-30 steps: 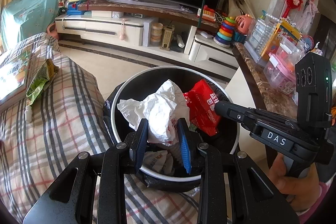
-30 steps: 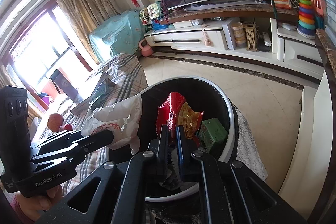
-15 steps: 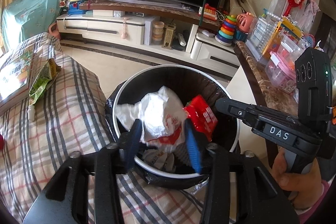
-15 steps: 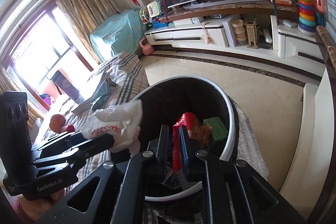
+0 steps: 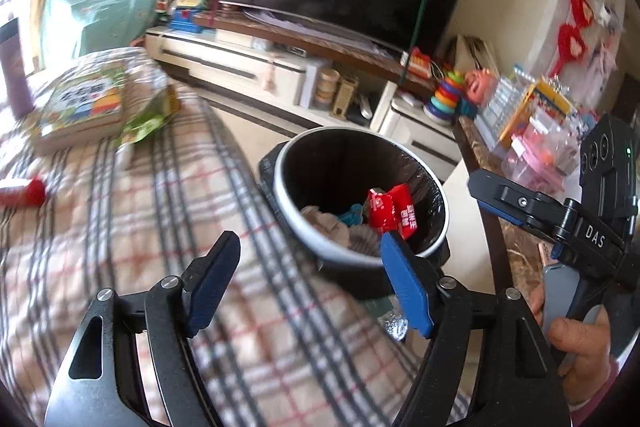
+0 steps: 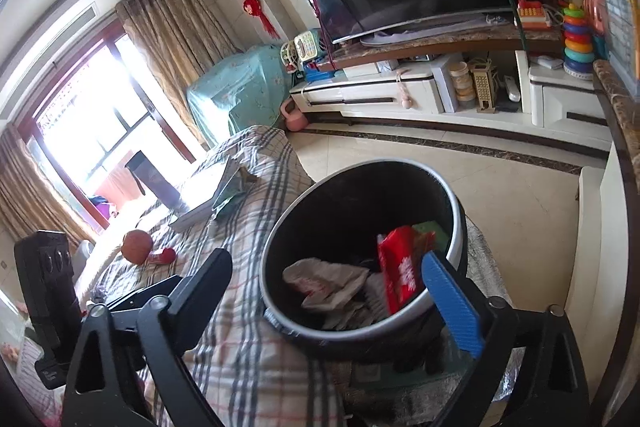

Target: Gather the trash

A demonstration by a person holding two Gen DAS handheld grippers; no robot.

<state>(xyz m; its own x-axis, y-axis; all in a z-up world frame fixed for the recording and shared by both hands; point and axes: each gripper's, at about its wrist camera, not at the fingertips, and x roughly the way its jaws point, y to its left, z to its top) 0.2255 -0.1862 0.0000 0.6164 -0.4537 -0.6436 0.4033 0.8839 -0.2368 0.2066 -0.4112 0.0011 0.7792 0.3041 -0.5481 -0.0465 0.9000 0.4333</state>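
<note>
A black trash bin with a white rim (image 5: pixel 320 241) (image 6: pixel 276 239) stands beside the plaid-covered table. Inside lie a crumpled white wrapper (image 6: pixel 326 277) (image 5: pixel 324 223) and a red snack packet (image 5: pixel 394 213) (image 6: pixel 400 267). My left gripper (image 5: pixel 310 277) is open and empty, held above the table edge just short of the bin. My right gripper (image 6: pixel 332 291) is open and empty, with its jaws spread over the bin's near rim. The right gripper also shows in the left wrist view (image 5: pixel 500 205). A green snack wrapper (image 5: pixel 150 119) lies on the table.
On the plaid table (image 5: pixel 120 227) lie a picture book (image 5: pixel 84 107), a red tube (image 5: pixel 24 191), a dark bottle (image 5: pixel 14 67) and a brown ball (image 6: pixel 137 246). A TV cabinet (image 6: pixel 400 95) with toys stands behind. A marble counter (image 5: pixel 516 255) runs to the right.
Both grippers opened and let go. The white wrapper and the red packet dropped into the bin. The left gripper pulled back and swung left over the table.
</note>
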